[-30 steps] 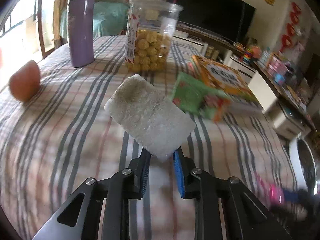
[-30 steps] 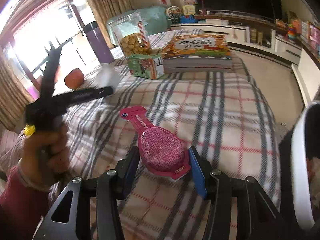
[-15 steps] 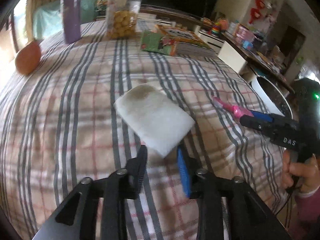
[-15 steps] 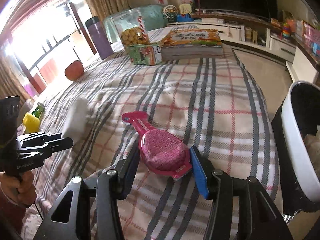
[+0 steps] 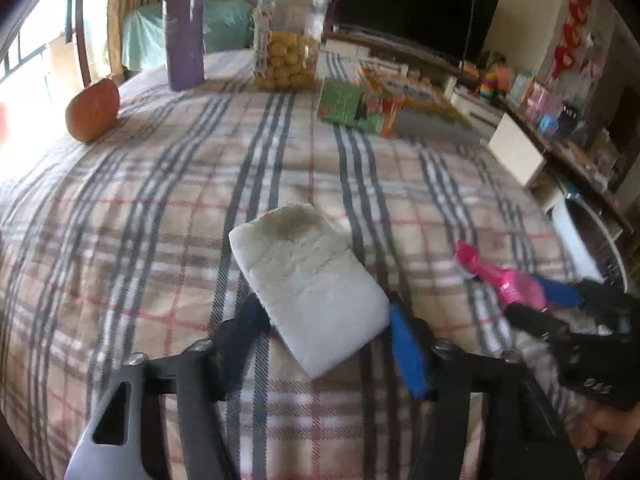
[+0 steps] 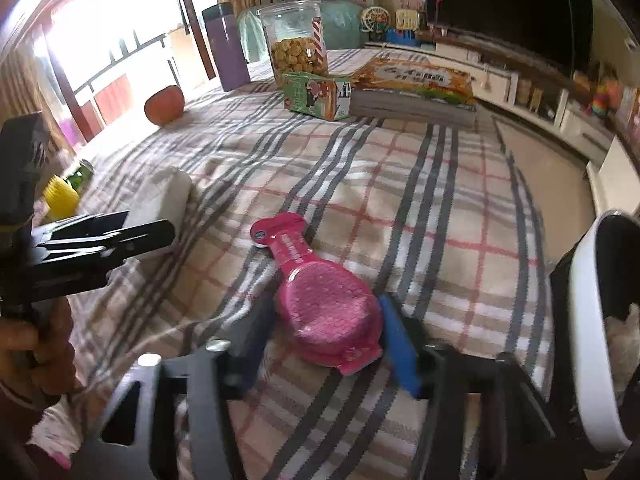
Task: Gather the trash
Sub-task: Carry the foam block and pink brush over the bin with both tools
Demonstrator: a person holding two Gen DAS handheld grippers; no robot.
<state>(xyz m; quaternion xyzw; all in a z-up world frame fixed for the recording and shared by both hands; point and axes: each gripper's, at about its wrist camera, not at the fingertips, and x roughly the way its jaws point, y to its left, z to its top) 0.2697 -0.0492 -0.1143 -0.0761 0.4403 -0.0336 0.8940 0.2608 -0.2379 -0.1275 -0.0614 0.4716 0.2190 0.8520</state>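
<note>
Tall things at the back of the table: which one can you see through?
The clear jar, with yellow snack balls showing inside. The purple bottle beside it is solid, so nothing inside shows.

The white bin (image 6: 591, 320) is cut off at the right edge, its crumpled contents (image 6: 624, 344) too blurred to identify.

A worktop (image 6: 440, 184) draped in a plaid cloth of grey and red stripes carries a household's clutter. Along the far edge stand a purple flask (image 5: 184, 36) and a clear jar of biscuits (image 5: 286, 44), with a green carton (image 6: 316, 96) touching a stack of books (image 6: 416, 88). An orange fruit (image 5: 92, 110) sits apart near the window side. Nearer, a white pad (image 5: 308, 284) and a pink blister pack (image 6: 324, 300) lie on the cloth.
</note>
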